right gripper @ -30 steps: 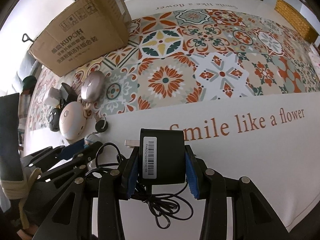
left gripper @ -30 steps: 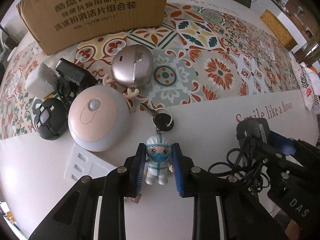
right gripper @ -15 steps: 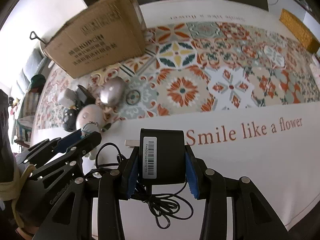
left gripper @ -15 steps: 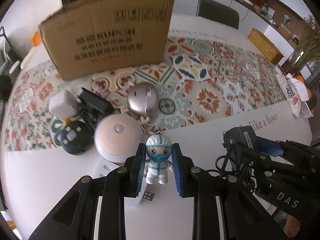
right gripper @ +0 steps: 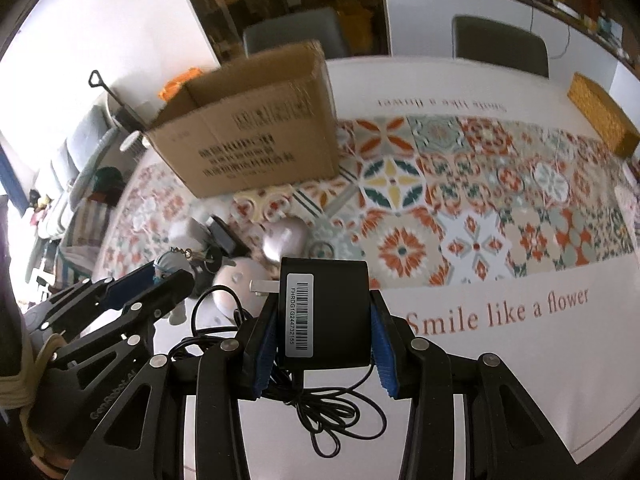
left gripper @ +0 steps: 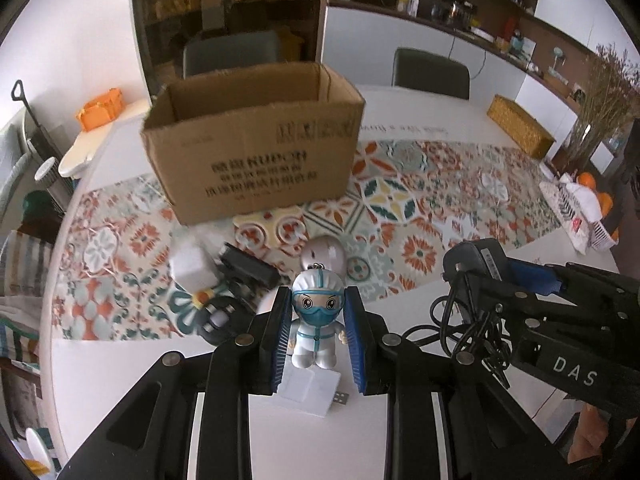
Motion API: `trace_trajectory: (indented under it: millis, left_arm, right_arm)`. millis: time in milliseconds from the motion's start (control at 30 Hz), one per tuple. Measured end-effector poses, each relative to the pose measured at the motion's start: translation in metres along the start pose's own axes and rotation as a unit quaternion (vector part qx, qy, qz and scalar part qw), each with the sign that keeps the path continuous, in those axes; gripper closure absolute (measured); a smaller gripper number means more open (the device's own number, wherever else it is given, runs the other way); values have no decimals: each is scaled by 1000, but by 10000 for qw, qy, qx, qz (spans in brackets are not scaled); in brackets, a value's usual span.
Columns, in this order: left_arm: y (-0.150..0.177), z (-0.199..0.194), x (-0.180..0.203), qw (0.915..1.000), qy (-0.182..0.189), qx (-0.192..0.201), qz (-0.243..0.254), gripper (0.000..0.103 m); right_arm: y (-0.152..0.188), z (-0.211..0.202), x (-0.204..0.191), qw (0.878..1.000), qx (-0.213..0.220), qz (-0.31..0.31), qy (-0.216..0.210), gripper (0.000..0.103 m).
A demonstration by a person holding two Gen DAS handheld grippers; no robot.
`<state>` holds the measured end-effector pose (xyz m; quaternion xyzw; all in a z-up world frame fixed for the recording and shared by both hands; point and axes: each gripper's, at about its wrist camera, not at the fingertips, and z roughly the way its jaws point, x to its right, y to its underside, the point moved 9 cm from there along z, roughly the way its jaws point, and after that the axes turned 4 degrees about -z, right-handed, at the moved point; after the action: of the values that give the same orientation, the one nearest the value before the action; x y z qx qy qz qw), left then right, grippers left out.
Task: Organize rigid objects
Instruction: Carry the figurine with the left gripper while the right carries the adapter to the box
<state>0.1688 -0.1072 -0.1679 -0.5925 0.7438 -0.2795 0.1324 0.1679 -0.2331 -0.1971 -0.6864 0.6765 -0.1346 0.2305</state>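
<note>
Left gripper [left gripper: 318, 334] clenched on a small white-suited, blue-masked figurine keychain [left gripper: 317, 320]; right gripper [right gripper: 324, 344] clamped on a black power adapter [right gripper: 325, 312], cable dangling. Both are held above the table, facing the open brown cardboard box [left gripper: 256, 152], presumably their destination.

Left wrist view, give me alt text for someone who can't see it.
The left claw grips a small masked figurine keychain above a white table. Beyond stands an open cardboard box on a patterned runner; at right, the right claw holds a black power adapter with dangling cable.
</note>
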Motion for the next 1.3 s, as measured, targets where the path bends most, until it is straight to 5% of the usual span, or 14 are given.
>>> trace_trajectory:
  millis: [567, 1300]
  left_arm:
    - [-65, -51, -47, 9973, -112, 713, -112, 76]
    - [-150, -44, -73, 9946, -266, 1007, 17, 76]
  right_arm:
    - [-69, -32, -56, 9966, 746, -252, -252, 61]
    - [-171, -23, -74, 9914, 1216, -469, -69, 61]
